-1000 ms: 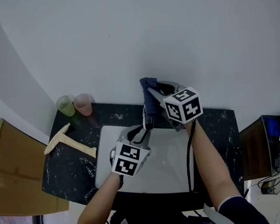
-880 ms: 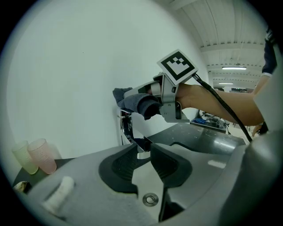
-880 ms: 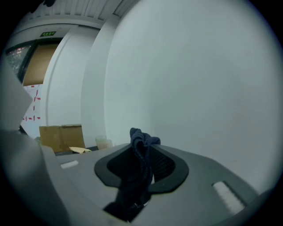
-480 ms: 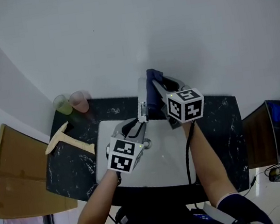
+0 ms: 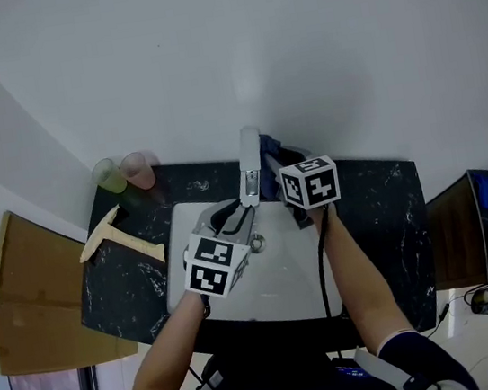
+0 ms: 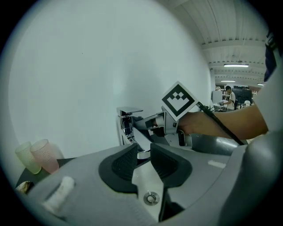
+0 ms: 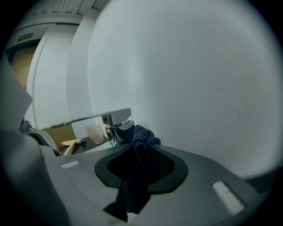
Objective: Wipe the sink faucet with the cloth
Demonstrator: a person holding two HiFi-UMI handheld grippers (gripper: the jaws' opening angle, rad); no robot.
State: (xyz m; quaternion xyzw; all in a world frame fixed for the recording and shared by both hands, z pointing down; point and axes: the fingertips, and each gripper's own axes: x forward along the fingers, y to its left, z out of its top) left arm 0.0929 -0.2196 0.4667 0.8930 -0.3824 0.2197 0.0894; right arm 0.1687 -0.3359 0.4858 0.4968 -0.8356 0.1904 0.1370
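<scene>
**Cloth at the faucet's right side, both grippers crowded at the sink's far edge**

The faucet point(image 5: 249, 163) stands at the far rim of the white sink point(image 5: 175, 268), just in front of the pale wall point(image 5: 312, 43), so there is little room behind it. The left gripper point(image 6: 142, 154) reaches in from the near left. Its fingers are partly closed on the tip of the spout, one pad on each side, above the basin.

The right gripper point(image 7: 140, 152) comes in from the near right. Its fingers pinch the dark blue cloth point(image 7: 139, 132), which bunches up past the fingertips and lies against the right side of the faucet body, under the flat lever. The two grippers sit near each other over the far half of the basin.

The dark marbled worktop point(image 5: 385, 223) frames the sink with a strip on each side. On the left strip, a green cup point(image 5: 108, 175) and a pink cup point(image 5: 138, 169) stand touching in the far corner, and a T-shaped wooden piece point(image 5: 115, 242) lies nearer. A cardboard sheet point(image 5: 34, 312) sits beyond the worktop's left edge.

The cubes carry only black-and-white square markers. A green sign point(image 7: 25, 39), high in the right gripper view, is too small to read
</scene>
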